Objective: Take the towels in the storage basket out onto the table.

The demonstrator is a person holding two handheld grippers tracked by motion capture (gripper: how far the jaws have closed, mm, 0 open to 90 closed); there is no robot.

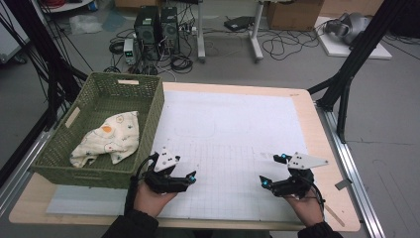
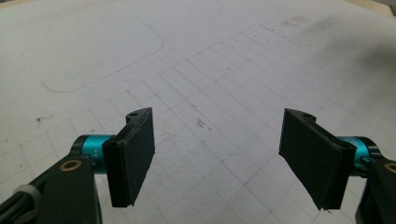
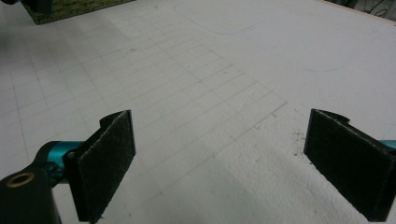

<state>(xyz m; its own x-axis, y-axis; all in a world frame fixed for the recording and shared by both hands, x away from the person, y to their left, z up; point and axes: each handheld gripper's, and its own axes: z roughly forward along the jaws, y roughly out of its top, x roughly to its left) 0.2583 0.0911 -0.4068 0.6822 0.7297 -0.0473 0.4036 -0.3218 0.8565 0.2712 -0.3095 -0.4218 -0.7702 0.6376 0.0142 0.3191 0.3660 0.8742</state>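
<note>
Step in hand: both grippers rested low over the white gridded mat (image 1: pixel 233 124), nothing picked up; likely a pause before reaching.
Left gripper (image 1: pixel 190 177): jaws stood wide apart and empty in the left gripper view (image 2: pixel 217 154), bare mat between them.
Right gripper (image 1: pixel 270 171): jaws likewise spread wide, holding nothing (image 3: pixel 219 163).
Cloth (image 1: pixel 106 138): a crumpled cream patterned cloth lay inside the green woven basket (image 1: pixel 153 119) at the table's left, near the left gripper.
Next move, judged: the left gripper would need to lift over the basket wall to reach the cloth.
Hard to make out: the cloth's folds and edges; the pattern was blurred.
</note>
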